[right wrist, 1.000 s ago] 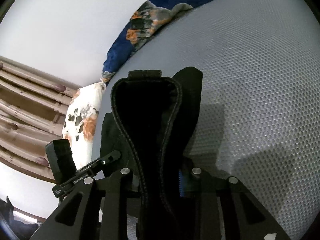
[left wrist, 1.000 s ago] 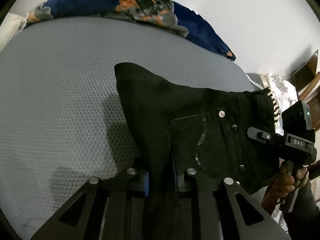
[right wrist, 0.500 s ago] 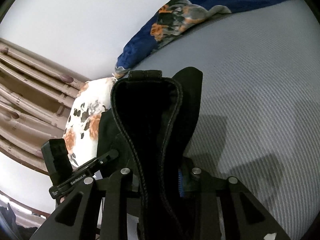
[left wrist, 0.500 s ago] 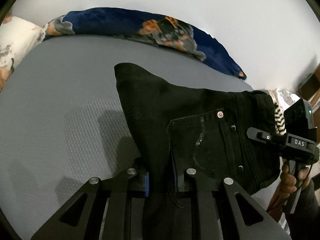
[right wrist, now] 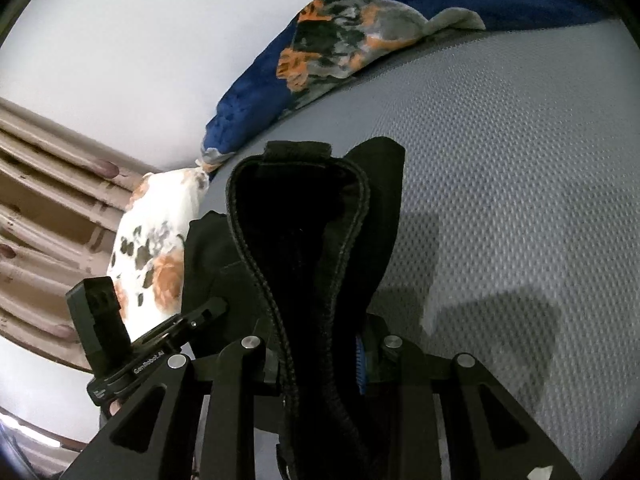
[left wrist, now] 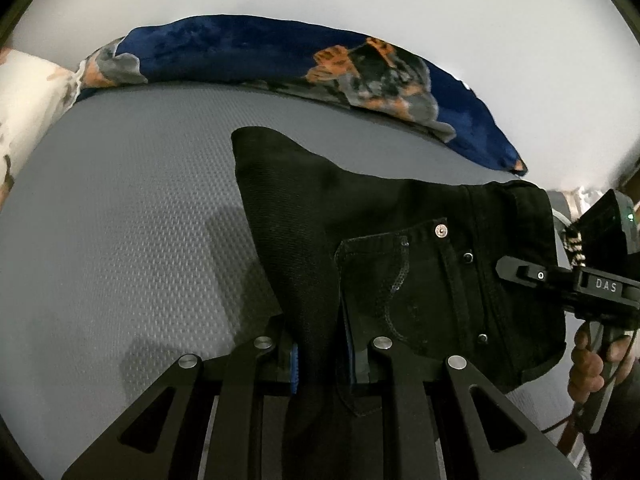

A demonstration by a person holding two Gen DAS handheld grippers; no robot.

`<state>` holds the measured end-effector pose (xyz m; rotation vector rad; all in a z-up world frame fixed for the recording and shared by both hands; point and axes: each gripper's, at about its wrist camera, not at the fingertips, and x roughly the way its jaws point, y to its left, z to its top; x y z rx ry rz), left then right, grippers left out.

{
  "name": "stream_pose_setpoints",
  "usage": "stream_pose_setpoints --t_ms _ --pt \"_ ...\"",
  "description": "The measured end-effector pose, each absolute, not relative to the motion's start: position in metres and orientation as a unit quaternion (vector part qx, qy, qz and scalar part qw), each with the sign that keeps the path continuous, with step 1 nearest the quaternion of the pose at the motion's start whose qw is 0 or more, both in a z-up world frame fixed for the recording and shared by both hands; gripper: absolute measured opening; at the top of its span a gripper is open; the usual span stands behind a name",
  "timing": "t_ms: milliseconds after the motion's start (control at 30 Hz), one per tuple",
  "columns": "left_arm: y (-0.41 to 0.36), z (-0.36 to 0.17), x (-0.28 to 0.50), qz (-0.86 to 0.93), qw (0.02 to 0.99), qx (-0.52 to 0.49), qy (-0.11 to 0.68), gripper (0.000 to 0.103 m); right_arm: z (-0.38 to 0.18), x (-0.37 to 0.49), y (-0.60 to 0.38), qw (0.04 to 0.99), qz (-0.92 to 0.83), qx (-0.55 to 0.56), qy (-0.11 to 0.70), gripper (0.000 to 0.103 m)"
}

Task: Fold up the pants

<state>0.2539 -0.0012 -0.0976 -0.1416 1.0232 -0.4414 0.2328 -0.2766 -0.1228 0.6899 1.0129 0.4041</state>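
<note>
Black denim pants (left wrist: pixel 400 264) are clamped between the blue-padded fingers of the left tool (left wrist: pixel 323 354), a stitched pocket and metal rivets showing just beyond, while the fabric is held up above the bed (left wrist: pixel 132 216). The thick, corded waistband edge is pinched in the right tool (right wrist: pixel 316 354), a looped fold of cloth standing up ahead of it. The bed's grey, honeycomb-textured cover is crossed by the garment's shadow. A plush navy blanket (left wrist: pixel 280 56) with orange and grey patches is bunched along the far edge, a white floral pillow (right wrist: pixel 156 248) is seen beside it, and a plain pale wall (left wrist: pixel 400 8) rises behind
</note>
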Motion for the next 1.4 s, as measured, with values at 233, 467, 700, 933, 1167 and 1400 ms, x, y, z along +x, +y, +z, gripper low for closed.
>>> stream_pose_setpoints --t_ms 233,467,700,933,1167,1400 --pt "-0.004 -0.109 0.287 -0.202 0.848 -0.058 0.486 0.017 -0.129 0.263 -0.278 0.807 0.172 0.311 0.472 0.024" --pt "-0.007 -0.136 0.290 -0.164 0.860 -0.030 0.482 0.039 -0.151 0.265 -0.268 0.836 0.088 0.230 0.491 0.048" --pt "-0.003 -0.140 0.272 -0.129 0.871 -0.012 0.473 0.058 -0.149 0.239 -0.269 0.842 0.055 0.198 0.498 0.053" --pt "0.000 -0.128 0.232 -0.093 0.878 0.017 0.469 0.059 -0.122 0.199 -0.260 0.862 0.042 0.174 0.475 0.054" --pt "0.011 -0.109 0.180 -0.061 0.888 0.017 0.455 0.059 -0.089 0.145 -0.235 0.884 0.041 0.148 0.441 0.064" --pt "0.015 -0.091 0.127 -0.041 0.897 0.007 0.440 0.060 -0.071 0.101 -0.203 0.906 0.027 0.113 0.408 0.081"
